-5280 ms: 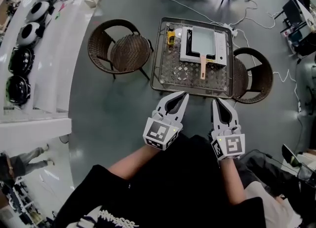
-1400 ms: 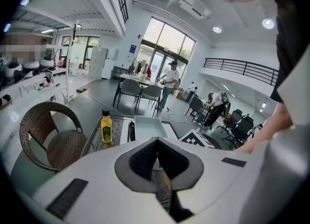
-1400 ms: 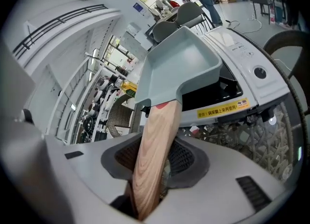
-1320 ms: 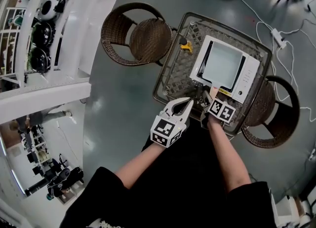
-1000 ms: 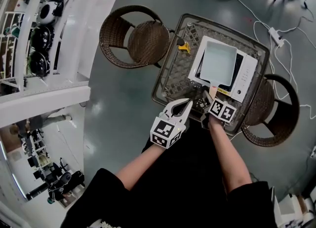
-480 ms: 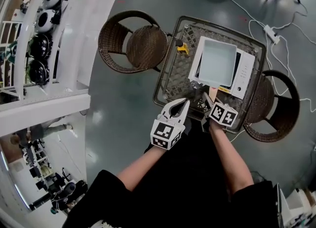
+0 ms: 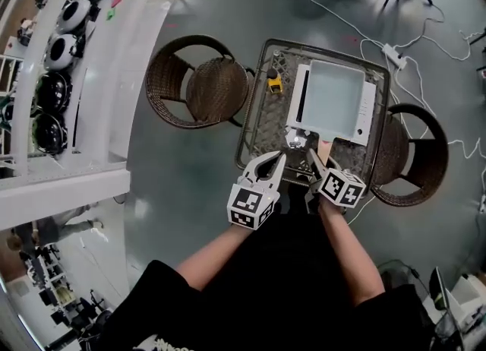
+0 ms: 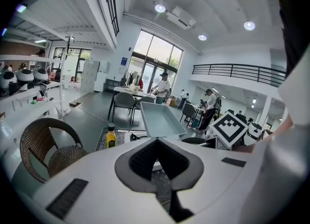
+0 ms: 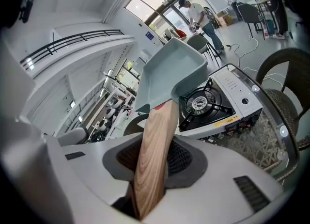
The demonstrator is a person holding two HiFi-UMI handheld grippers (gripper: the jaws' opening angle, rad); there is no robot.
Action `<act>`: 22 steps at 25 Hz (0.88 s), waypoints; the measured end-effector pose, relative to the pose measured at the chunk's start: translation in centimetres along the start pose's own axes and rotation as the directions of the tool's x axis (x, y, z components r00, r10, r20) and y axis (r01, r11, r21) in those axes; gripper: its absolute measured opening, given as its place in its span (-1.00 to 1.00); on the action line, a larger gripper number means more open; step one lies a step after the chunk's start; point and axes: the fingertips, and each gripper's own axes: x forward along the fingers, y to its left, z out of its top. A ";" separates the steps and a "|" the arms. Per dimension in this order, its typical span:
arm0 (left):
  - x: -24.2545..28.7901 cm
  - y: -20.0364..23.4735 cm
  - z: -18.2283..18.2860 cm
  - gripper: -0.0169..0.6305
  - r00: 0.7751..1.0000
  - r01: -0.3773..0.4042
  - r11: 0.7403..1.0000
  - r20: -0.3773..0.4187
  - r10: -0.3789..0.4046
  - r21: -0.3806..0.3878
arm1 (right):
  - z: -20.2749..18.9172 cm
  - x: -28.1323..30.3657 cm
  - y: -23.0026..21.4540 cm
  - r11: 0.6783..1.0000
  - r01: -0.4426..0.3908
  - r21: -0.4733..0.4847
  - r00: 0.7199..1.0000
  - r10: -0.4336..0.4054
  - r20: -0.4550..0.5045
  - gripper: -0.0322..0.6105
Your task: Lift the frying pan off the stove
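Note:
The square grey-green frying pan (image 7: 332,99) hangs in the air above the white gas stove (image 7: 370,112). My right gripper (image 7: 317,158) is shut on its wooden handle (image 7: 325,147). In the right gripper view the handle (image 9: 154,160) runs up between the jaws to the tilted pan (image 9: 172,70), and the bare burner (image 9: 200,103) shows below it. My left gripper (image 7: 282,157) hovers over the table's near edge, left of the handle, shut with its tips touching and nothing in it. From the left gripper view the pan (image 8: 162,120) floats beyond the closed tips (image 8: 156,140).
The stove stands on a wire-mesh table (image 7: 254,125) with a yellow bottle (image 7: 273,83) at its far left. Wicker chairs flank it at the left (image 7: 201,83) and right (image 7: 414,156). Cables and a power strip (image 7: 395,49) lie on the floor. White shelving (image 7: 61,45) runs along the left.
The pan sat flat on the stove; it has now risen off the burner with my right gripper shut on its handle. My left gripper has drifted slightly up and forward.

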 end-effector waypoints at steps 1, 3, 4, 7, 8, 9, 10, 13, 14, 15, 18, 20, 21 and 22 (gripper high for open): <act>-0.5 0.0 0.1 -0.92 1.000 0.007 1.000 0.005 -0.007 0.004 | 0.1 -0.7 0.7 1.000 -0.003 -0.001 1.000 0.003 0.022 -0.53; -1.4 -0.1 0.1 -0.92 1.000 0.025 1.000 0.011 -0.025 0.008 | 0.0 -1.9 2.0 1.000 -0.012 0.002 0.998 0.012 0.063 -0.52; -1.8 -0.2 0.1 -0.92 0.999 0.035 0.999 0.015 -0.035 0.011 | -0.1 -2.4 2.7 1.000 -0.017 0.004 0.997 0.016 0.080 -0.52; -3.0 -0.8 0.4 -0.92 0.997 0.072 0.997 0.029 -0.073 0.028 | -0.2 -4.0 4.4 1.000 -0.023 0.007 0.991 0.022 0.131 -0.51; -3.4 -1.1 0.6 -0.92 0.996 0.085 0.996 0.035 -0.086 0.034 | -0.5 -4.5 4.8 1.000 -0.027 0.007 0.989 0.026 0.142 -0.51; -3.7 -1.3 0.7 -0.92 0.994 0.097 0.994 0.041 -0.099 0.041 | -0.7 -5.0 5.2 1.000 -0.029 0.004 0.988 0.028 0.154 -0.51; -4.1 -1.6 0.9 -0.92 0.993 0.108 0.993 0.046 -0.110 0.048 | -0.8 -5.5 5.5 1.000 -0.025 -0.002 0.985 0.025 0.168 -0.51; -5.1 -2.2 1.0 -0.92 0.989 0.128 0.990 0.064 -0.132 0.065 | -1.3 -7.1 6.1 1.000 0.005 -0.019 0.977 -0.001 0.211 -0.51; -5.5 -2.4 1.1 -0.92 0.988 0.132 0.989 0.071 -0.137 0.071 | -1.6 -7.6 6.2 1.000 0.012 -0.021 0.975 -0.007 0.223 -0.51; -5.9 -2.6 1.1 -0.92 0.987 0.136 0.988 0.076 -0.142 0.078 | -1.8 -8.0 6.4 1.000 0.015 -0.021 0.972 -0.010 0.233 -0.51; -6.8 -3.2 1.1 -0.92 0.983 0.155 0.984 0.083 -0.163 0.091 | -2.5 -9.2 6.9 1.000 0.017 -0.014 0.967 -0.012 0.256 -0.51; -7.4 -3.6 1.1 -0.92 0.981 0.168 0.981 0.086 -0.176 0.098 | -2.9 -10.0 7.3 1.000 0.021 -0.010 0.963 -0.018 0.269 -0.51; -7.6 -3.8 1.1 -0.92 0.979 0.174 0.980 0.088 -0.183 0.100 | -3.0 -10.5 7.5 1.000 0.025 -0.010 0.960 -0.022 0.280 -0.51; -7.9 -3.9 1.0 -0.92 0.978 0.179 0.978 0.090 -0.188 0.103 | -3.1 -10.9 7.8 1.000 0.029 -0.011 0.956 -0.024 0.291 -0.51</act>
